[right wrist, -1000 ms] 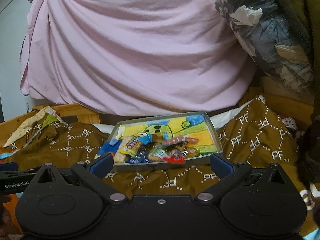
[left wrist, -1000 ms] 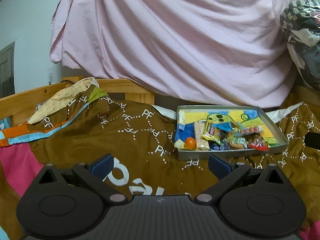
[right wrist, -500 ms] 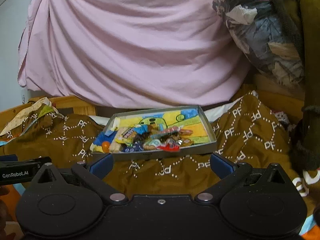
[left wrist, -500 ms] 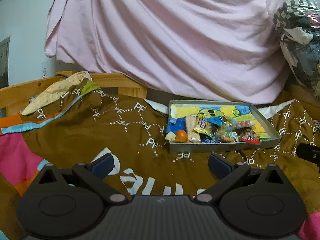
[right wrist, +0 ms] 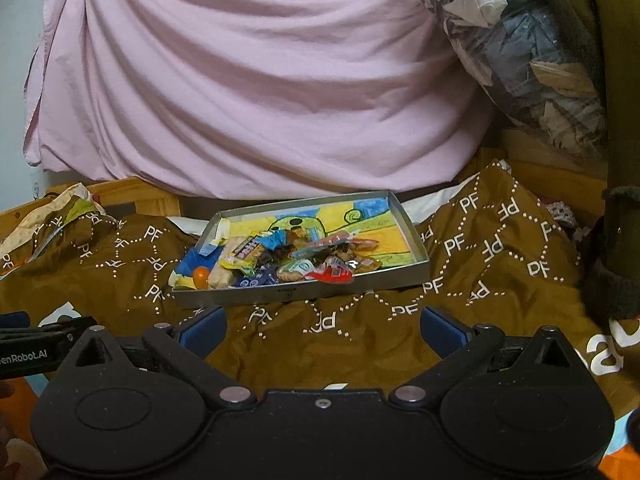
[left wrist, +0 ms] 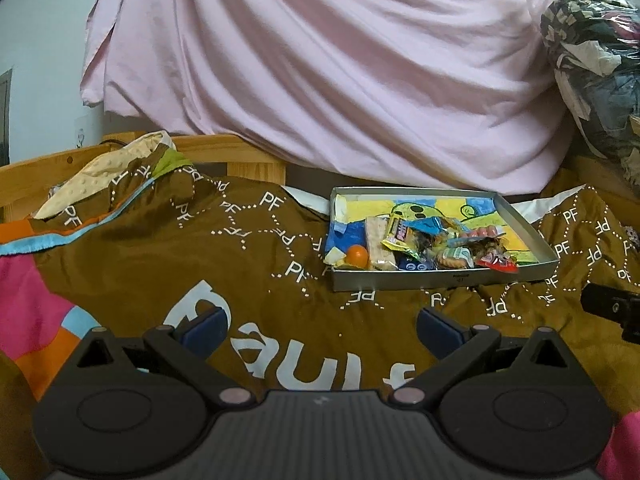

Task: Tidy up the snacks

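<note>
Left tool [left wrist: 320, 326]: fingers spread wide, empty, above the blanket [left wrist: 160, 264].
Right tool [right wrist: 322, 326]: spread wide, holding nothing.
Snacks [right wrist: 280, 260]: heaped in the tray [right wrist: 300, 294] on the blanket, ahead of both tools.

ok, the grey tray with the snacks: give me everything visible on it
The tray is a shallow, rectangular, grey box, metal by its look, with low upright walls. Its floor carries a yellow and blue cartoon drawing. It lies open and slightly tilted on the brown blanket, in front of the pink sheet. Wrapped snacks and a small orange ball crowd its near left part. Neither claw touches it.
</note>
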The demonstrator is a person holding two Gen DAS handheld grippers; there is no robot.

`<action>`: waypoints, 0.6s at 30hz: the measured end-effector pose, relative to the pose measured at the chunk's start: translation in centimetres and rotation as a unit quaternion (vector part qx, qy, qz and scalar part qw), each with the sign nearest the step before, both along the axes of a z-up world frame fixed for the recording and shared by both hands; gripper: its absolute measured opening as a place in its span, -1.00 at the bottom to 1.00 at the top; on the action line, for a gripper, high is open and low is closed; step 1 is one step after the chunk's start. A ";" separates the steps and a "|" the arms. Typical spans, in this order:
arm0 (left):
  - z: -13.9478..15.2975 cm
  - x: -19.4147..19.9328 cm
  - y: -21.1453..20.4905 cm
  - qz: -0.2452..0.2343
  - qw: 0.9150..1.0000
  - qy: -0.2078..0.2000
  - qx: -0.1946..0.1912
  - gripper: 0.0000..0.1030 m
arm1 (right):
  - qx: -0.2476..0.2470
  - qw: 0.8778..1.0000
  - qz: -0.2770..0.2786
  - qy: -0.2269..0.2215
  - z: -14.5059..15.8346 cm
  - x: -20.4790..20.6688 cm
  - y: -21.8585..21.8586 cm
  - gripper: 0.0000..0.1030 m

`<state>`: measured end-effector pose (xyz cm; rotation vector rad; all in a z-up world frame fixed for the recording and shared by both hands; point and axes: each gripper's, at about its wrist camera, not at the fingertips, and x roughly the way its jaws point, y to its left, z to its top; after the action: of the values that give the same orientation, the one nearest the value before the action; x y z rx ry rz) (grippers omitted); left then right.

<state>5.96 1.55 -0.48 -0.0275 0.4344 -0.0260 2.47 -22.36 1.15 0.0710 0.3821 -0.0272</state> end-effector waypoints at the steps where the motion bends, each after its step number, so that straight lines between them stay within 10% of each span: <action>1: -0.1 0.1 0.0 0.000 1.000 0.002 -0.001 0.99 | -0.001 1.000 0.000 0.002 -0.1 0.0 0.1 0.99; 18: -0.3 0.4 0.2 0.009 1.000 0.015 -0.004 0.99 | -0.002 1.000 0.001 0.011 -0.6 0.6 0.4 0.99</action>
<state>6.40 1.78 -0.81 -0.0405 0.4643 -0.0101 3.02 -21.97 0.54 0.0667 0.4034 -0.0272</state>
